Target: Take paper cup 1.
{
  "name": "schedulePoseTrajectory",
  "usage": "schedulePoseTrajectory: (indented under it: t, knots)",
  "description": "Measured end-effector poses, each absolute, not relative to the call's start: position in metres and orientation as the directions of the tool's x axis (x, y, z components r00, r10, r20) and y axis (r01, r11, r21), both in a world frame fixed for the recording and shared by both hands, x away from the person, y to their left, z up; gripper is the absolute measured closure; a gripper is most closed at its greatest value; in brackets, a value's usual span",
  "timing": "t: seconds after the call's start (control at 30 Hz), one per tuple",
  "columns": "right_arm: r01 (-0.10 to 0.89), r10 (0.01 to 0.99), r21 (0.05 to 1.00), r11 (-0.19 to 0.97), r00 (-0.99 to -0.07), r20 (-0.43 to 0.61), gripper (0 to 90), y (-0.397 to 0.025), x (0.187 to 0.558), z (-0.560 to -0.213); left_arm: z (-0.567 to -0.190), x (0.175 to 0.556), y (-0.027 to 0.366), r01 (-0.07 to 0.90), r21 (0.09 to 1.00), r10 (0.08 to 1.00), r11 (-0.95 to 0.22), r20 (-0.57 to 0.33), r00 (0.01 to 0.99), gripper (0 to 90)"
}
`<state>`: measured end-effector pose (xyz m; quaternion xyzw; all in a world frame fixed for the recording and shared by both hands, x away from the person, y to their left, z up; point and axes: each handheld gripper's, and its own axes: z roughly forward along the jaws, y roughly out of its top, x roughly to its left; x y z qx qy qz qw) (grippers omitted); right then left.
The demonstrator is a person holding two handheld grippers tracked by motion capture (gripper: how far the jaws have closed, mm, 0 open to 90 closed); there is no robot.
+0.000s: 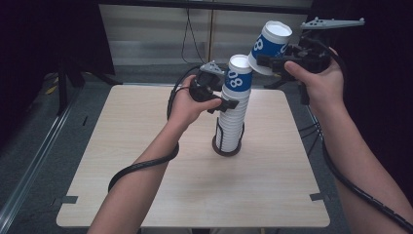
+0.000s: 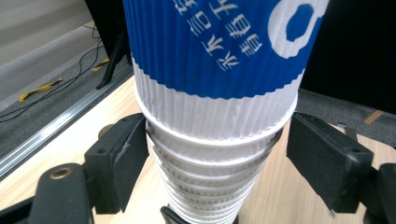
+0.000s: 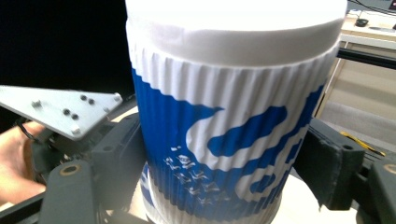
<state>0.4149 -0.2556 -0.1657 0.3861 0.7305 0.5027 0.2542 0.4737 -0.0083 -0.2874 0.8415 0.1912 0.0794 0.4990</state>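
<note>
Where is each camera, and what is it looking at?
High view: above the person's side, looking forward and down at the table; both forearms show.
Left gripper view: rides the left gripper, facing the cup stack; own jaws show.
Right gripper view: rides the right gripper, facing the lifted cup; own jaws show.
Shared: high and left views both show the stack.

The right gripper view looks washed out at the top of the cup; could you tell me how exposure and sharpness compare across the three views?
In the right gripper view the held cup has a blown-out white rim and slightly soft print. In the left gripper view the cup stack is evenly lit, its ribs crisp. In the high view the table is evenly lit, with a faint shadow near the stack and dark surroundings.
</note>
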Motion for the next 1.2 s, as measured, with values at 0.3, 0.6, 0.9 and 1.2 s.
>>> schedulePoseTrajectory:
  t: [0.3,0.6,0.9,1.2]
  knots:
    - [0.322,0.83,0.929,0.182,-0.556,0.03,23.0,-0.278,0.407,-0.18,-0.291,0.47,-0.004,0.252,0.863,0.397,-0.439,-0.065,0.916,16.1]
    - [0.335,0.828,0.923,0.19,-0.56,0.033,23.0,-0.29,0.401,-0.196,-0.295,0.466,0.007,0.252,0.862,0.398,-0.439,-0.065,0.915,16.1]
    - [0.344,0.805,0.912,0.224,-0.593,0.026,22.9,-0.29,0.394,-0.219,-0.303,0.457,0.017,0.247,0.853,0.376,-0.461,-0.064,0.924,16.0]
    - [0.366,0.785,0.894,0.259,-0.619,0.025,22.9,-0.292,0.386,-0.248,-0.312,0.449,0.025,0.243,0.85,0.36,-0.467,-0.069,0.93,16.0]
